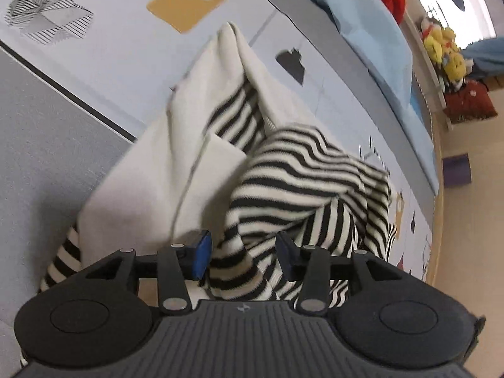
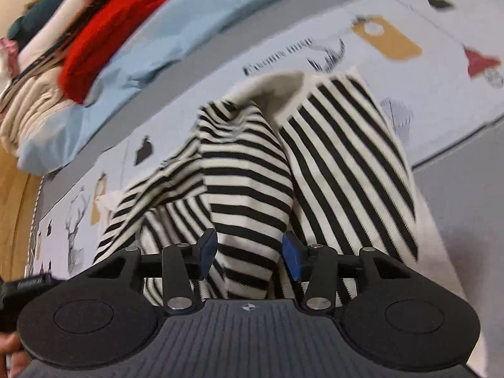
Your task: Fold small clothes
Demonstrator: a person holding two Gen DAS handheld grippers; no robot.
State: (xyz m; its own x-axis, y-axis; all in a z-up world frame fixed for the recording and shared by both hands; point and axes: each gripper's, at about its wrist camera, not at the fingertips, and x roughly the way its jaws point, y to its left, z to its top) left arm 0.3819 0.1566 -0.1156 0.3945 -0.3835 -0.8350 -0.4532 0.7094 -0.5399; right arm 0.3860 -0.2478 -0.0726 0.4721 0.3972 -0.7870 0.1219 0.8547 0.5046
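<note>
A small black-and-white striped garment (image 1: 308, 170) with a plain cream inner side (image 1: 163, 163) lies bunched on a printed light-blue sheet (image 1: 110, 47). My left gripper (image 1: 242, 256) is open, its blue pads either side of a striped fold that passes between the fingers. In the right wrist view the same striped garment (image 2: 249, 170) spreads ahead and under my right gripper (image 2: 249, 253), which is open with striped cloth between its blue pads. Neither pair of pads presses the cloth.
A grey mat (image 1: 41, 163) borders the sheet at the left. A light-blue pillow or blanket (image 2: 151, 41) and a pile of red and cream clothes (image 2: 104, 31) lie beyond the garment. Yellow plush toys (image 1: 441, 47) sit on a shelf at far right.
</note>
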